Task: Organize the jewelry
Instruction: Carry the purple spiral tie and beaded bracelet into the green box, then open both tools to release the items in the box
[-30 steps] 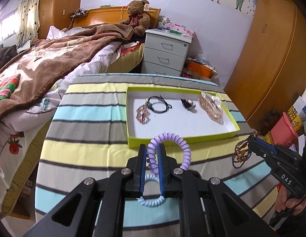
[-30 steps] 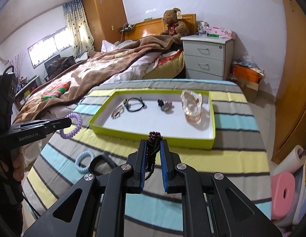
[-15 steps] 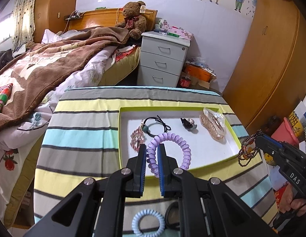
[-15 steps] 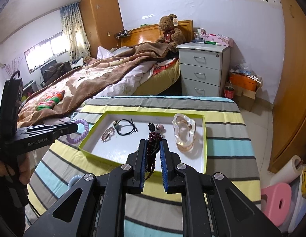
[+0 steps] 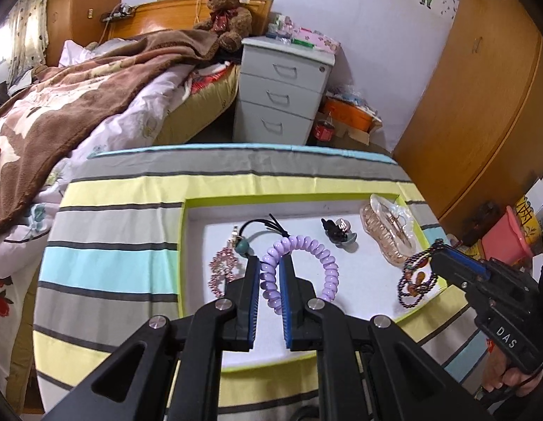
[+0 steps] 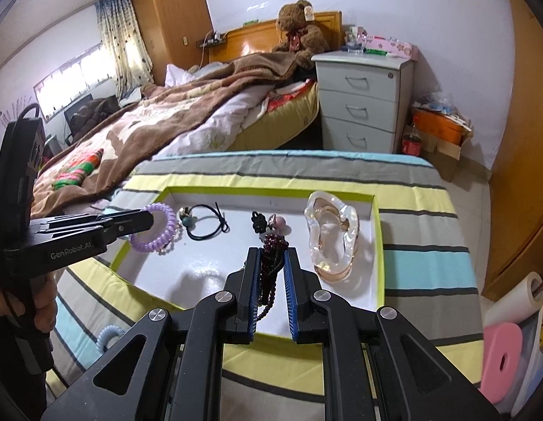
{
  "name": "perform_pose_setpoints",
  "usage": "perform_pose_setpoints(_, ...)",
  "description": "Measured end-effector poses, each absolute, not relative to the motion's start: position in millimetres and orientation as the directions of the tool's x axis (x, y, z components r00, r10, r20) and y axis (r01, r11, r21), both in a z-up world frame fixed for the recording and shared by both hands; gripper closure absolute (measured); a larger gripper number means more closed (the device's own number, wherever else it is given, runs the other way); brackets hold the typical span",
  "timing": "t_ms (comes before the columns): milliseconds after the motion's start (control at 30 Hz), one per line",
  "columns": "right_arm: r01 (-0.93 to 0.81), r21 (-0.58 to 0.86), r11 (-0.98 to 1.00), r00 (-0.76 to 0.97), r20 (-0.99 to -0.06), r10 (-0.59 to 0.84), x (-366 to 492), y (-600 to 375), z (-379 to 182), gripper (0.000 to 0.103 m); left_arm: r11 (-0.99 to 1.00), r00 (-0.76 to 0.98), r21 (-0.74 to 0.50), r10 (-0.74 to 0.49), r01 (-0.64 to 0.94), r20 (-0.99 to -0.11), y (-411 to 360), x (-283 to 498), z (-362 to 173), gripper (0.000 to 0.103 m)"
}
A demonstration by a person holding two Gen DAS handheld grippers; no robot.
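- Landmark: green-rimmed tray (image 5: 183, 245) (image 6: 379, 231) on the striped worktop (image 5: 113, 263) (image 6: 426, 259); all places given relative to it.
- Biggest change: both grippers have moved from over the worktop in front of the tray to over the tray's white floor; a second ago the tray lay well ahead of both.
- Left gripper (image 5: 269, 280) (image 6: 145, 222): fingers clenched on the purple coil hair tie (image 5: 299, 266) (image 6: 157, 228), same grip as before; the tie now hangs over the tray's left-middle part, just beside the pink bead bracelet (image 5: 222, 273) and the black hair tie (image 5: 261, 226) (image 6: 208, 224).
- Right gripper (image 6: 271, 273) (image 5: 438, 251): fingers clenched on the dark bead bracelet (image 6: 271, 256) (image 5: 415, 280), grip unchanged; beads now dangle over the tray's right part, just beside the clear bagged item (image 6: 331, 238) (image 5: 390, 235), behind them the small dark clip (image 6: 266, 222) (image 5: 336, 231).
- Cannot tell whether either piece touches the tray floor yet.
- Pale blue coil tie (image 6: 108, 336) lies on the worktop outside the tray's front-left corner, not yet collected.
- Meaning for task: both carries look nearly done; judged next step is lowering and releasing each piece onto a bare patch of the tray; then the blue tie is left.
- Risk: dropping onto pieces already there could tangle beads with ties.
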State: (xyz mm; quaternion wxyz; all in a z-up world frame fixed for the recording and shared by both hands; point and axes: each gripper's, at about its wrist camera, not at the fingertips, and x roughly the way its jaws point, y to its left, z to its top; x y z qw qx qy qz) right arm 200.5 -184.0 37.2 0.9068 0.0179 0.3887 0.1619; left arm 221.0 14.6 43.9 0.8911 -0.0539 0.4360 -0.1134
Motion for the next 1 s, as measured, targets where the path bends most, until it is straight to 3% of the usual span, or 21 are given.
perform_pose_setpoints(1000,-0.267,0.02,0.963,0.58,-0.795,0.177,212.5,-185.2,-2.6,0.089,0.976,0.489,-0.16,-0.214,0.15,-0.846,-5.4,241.3,-5.1,0.091)
